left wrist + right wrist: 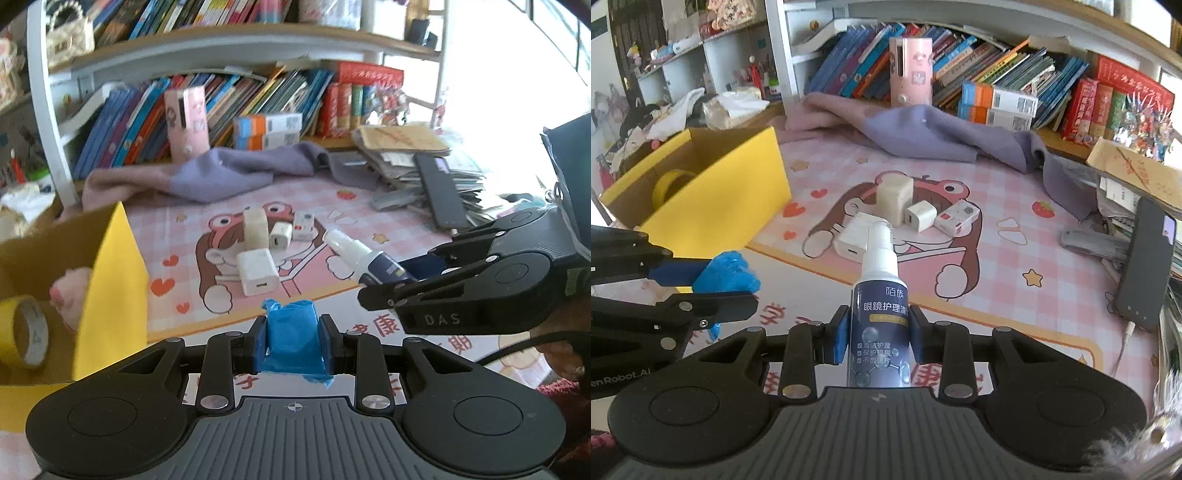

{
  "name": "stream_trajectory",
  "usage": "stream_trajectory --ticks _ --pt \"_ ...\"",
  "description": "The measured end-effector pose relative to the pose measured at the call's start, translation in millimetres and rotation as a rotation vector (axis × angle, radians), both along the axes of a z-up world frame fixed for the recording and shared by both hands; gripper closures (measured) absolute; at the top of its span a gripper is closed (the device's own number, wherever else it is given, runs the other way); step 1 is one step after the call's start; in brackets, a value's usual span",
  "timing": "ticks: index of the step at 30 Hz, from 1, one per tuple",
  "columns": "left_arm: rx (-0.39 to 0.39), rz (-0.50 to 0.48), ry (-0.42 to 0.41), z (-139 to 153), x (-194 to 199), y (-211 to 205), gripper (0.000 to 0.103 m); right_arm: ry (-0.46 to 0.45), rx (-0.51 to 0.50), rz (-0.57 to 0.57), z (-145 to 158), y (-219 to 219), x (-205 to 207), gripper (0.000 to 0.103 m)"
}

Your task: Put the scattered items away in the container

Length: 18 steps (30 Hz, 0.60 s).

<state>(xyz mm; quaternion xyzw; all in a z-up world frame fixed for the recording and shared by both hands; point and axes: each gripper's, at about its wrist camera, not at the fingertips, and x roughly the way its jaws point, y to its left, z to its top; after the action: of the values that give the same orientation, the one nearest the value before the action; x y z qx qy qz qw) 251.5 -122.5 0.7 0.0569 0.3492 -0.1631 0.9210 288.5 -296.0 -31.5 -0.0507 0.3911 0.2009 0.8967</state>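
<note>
My left gripper (293, 341) is shut on a crumpled blue packet (291, 332), held above the desk mat's near edge; the same packet (726, 273) shows at the left of the right wrist view. My right gripper (878, 332) is shut on a dark blue spray bottle (881, 306) with a white nozzle, also visible to the right in the left wrist view as the spray bottle (364, 256). The yellow cardboard box (720, 199) stands open on the left, holding a yellow tape roll (27, 332) and a pink soft item (70, 291). Several white chargers (256, 271) lie on the mat's middle.
A purple cloth (923, 133) is heaped at the back of the pink cartoon mat (1015, 206). Books fill the shelf (221, 99) behind. A black phone (1147, 266) leans on a paper stack at the right, with a cable trailing from it.
</note>
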Motion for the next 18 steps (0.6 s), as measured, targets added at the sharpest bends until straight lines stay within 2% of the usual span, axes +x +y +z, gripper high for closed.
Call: stream_trajectory --ticks 12,18 --pt "0.009 -0.11 -0.092 15 -50 34 0.076 -0.071 0.034 -0.108 24 28 -56 0.072" --pt "-0.008 -0.119 -0.101 16 -88 67 0.076 -0.101 0.042 -0.168 31 51 -97 0.072"
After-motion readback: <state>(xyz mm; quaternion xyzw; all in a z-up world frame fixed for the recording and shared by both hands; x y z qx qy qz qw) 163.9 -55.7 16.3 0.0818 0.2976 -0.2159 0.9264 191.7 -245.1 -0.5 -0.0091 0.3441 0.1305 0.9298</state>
